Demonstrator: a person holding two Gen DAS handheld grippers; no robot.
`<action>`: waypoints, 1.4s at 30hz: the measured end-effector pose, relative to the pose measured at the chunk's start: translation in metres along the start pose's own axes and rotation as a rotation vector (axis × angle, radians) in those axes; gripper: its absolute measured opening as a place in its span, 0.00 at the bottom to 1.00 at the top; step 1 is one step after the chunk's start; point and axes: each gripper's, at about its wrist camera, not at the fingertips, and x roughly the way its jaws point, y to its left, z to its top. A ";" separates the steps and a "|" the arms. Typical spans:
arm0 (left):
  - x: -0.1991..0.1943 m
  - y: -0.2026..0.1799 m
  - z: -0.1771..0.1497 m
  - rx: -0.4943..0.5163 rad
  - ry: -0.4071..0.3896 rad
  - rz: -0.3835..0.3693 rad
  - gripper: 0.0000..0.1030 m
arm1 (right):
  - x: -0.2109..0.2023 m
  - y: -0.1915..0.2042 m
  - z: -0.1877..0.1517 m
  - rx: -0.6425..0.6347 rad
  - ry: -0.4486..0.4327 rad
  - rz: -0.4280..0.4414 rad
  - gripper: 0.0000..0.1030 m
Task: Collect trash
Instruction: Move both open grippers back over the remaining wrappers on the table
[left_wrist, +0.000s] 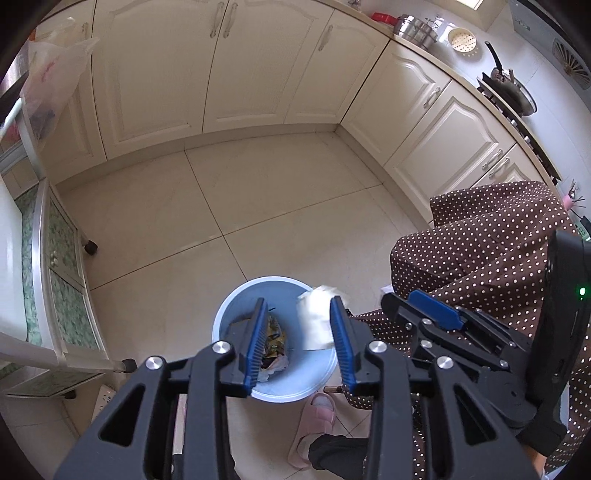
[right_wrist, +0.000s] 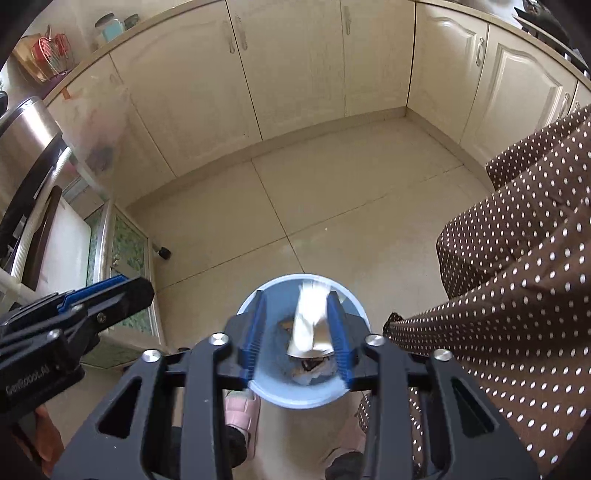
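Note:
A round light-blue bin (left_wrist: 310, 376) (right_wrist: 284, 400) stands on the tiled floor right under both grippers. Crumpled wrappers (left_wrist: 275, 334) (right_wrist: 310, 369) lie inside it. A white paper scrap (left_wrist: 314, 321) (right_wrist: 308, 321), blurred, hangs over the bin mouth between the fingers of my right gripper (right_wrist: 296, 293). It lies close against the right finger, with a clear gap to the left finger. That gripper is open; in the left wrist view its tip (left_wrist: 388, 297) shows just right of the scrap. My left gripper (left_wrist: 299, 301) (right_wrist: 147, 288) is open over the bin and holds nothing.
A person's brown polka-dot garment (left_wrist: 480, 251) (right_wrist: 517, 258) fills the right side, and pink slippers (left_wrist: 314, 421) (right_wrist: 240, 406) stand beside the bin. A wheeled cart (left_wrist: 62, 277) (right_wrist: 122, 258) sits at the left. Cream cabinets (left_wrist: 258, 74) line the far walls.

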 end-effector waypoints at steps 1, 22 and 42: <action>0.000 0.000 0.001 0.003 0.000 0.000 0.33 | 0.000 0.001 0.001 -0.001 -0.008 -0.012 0.49; -0.079 -0.060 -0.001 0.105 -0.116 -0.042 0.38 | -0.126 -0.025 -0.011 -0.003 -0.223 -0.076 0.55; -0.191 -0.213 -0.034 0.343 -0.290 -0.151 0.61 | -0.307 -0.112 -0.065 0.132 -0.507 -0.222 0.76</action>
